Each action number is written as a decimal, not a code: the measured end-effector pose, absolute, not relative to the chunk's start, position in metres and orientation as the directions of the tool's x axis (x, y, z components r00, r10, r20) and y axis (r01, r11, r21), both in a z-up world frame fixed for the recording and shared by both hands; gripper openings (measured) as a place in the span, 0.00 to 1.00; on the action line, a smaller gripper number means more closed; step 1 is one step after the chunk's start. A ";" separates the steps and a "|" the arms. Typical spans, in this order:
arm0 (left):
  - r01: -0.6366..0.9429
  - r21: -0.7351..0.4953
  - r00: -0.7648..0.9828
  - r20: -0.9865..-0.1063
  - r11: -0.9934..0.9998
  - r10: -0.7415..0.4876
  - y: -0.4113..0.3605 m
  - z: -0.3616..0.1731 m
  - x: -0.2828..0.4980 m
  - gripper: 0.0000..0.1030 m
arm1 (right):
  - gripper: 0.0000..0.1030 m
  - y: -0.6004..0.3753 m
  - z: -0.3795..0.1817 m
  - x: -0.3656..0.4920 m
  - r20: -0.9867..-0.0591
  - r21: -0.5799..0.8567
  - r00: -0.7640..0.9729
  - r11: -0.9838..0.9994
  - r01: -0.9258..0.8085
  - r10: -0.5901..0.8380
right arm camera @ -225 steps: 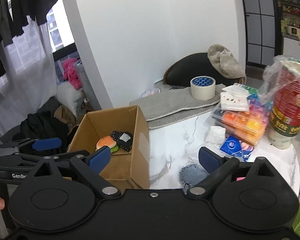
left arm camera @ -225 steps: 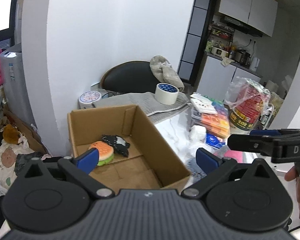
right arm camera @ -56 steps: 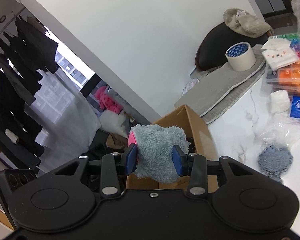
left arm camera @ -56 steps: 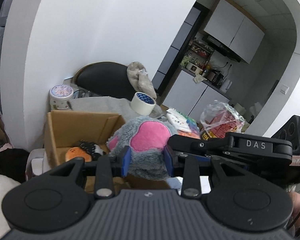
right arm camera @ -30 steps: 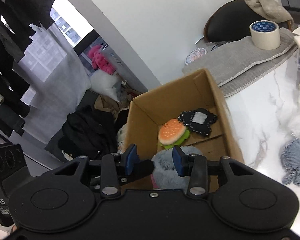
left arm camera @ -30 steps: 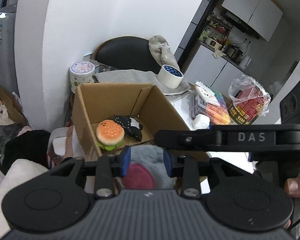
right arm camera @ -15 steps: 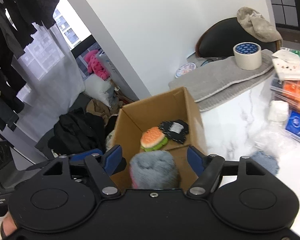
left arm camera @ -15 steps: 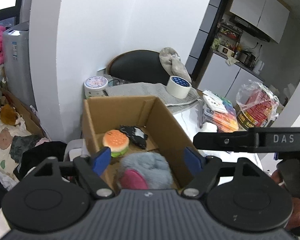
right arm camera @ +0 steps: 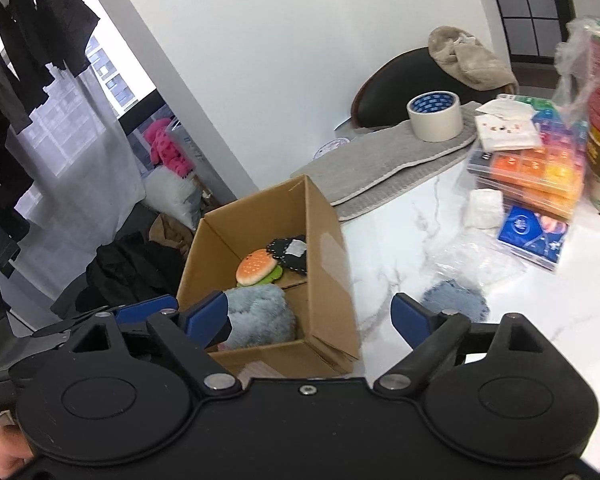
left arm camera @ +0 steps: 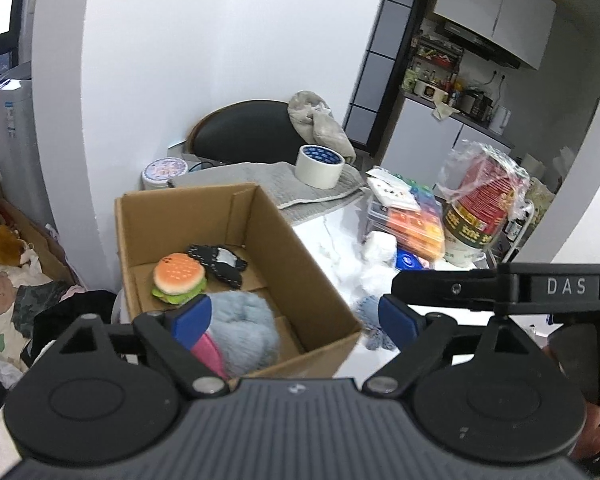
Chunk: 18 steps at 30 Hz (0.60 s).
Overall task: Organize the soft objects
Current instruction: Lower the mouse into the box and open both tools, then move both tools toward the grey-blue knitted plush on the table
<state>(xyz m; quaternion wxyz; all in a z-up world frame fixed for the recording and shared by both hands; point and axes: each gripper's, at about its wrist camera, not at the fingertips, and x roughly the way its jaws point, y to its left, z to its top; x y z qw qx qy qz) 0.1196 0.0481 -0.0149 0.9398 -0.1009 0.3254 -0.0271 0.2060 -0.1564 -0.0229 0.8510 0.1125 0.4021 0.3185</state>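
A cardboard box (left arm camera: 288, 252) (right arm camera: 328, 264) stands at the left end of the marble table. In it lie a burger plush (left arm camera: 177, 276) (right arm camera: 256, 266), a black stitched plush piece (left arm camera: 220, 262) (right arm camera: 290, 256) and, at the near end, a grey-blue fluffy plush (left arm camera: 244, 328) (right arm camera: 260, 312) with a pink patch. My left gripper (left arm camera: 294, 317) hovers over the near end of the box, jaws opening, nothing pressed between its pads. My right gripper (right arm camera: 309, 316) hangs beside it, also opening and empty. A small blue-grey soft piece (right arm camera: 454, 300) lies on the table right of the box.
Behind the box are a grey mat (right arm camera: 388, 168) with a tape roll (left arm camera: 319, 164) (right arm camera: 434, 116) and a dark chair. To the right stand a colourful compartment case (right arm camera: 540, 168), a blue packet (right arm camera: 532, 236) and a red bagged tub (left arm camera: 480, 208). Clothes (right arm camera: 132, 268) are heaped on the floor to the left.
Both grippers have let go of the grey-blue plush, which now rests in the box. Their jaws have spread wide, and both have drawn back from the box.
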 end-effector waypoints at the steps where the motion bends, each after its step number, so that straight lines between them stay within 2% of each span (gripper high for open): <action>1: -0.012 -0.200 0.788 -0.605 0.980 -0.114 0.045 -0.015 0.118 0.87 | 0.87 -0.160 -0.023 0.205 -0.610 0.447 0.479 0.773 -0.449 0.631; 5: -0.005 -0.179 0.788 -0.606 0.984 -0.107 0.035 -0.015 0.117 0.88 | 0.92 -0.172 -0.024 0.199 -0.602 0.432 0.508 0.786 -0.442 0.617; 7: -0.010 -0.170 0.789 -0.607 0.985 -0.097 0.032 -0.016 0.116 0.91 | 0.94 -0.180 -0.026 0.196 -0.598 0.432 0.520 0.792 -0.432 0.610; 13: -0.016 -0.163 0.786 -0.612 0.986 -0.089 0.033 -0.021 0.111 0.97 | 0.95 -0.199 -0.034 0.190 -0.599 0.398 0.561 0.821 -0.410 0.571; 18: 0.009 -0.184 0.774 -0.622 0.983 -0.124 0.035 -0.023 0.105 0.98 | 0.95 -0.211 -0.042 0.186 -0.599 0.390 0.582 0.835 -0.388 0.550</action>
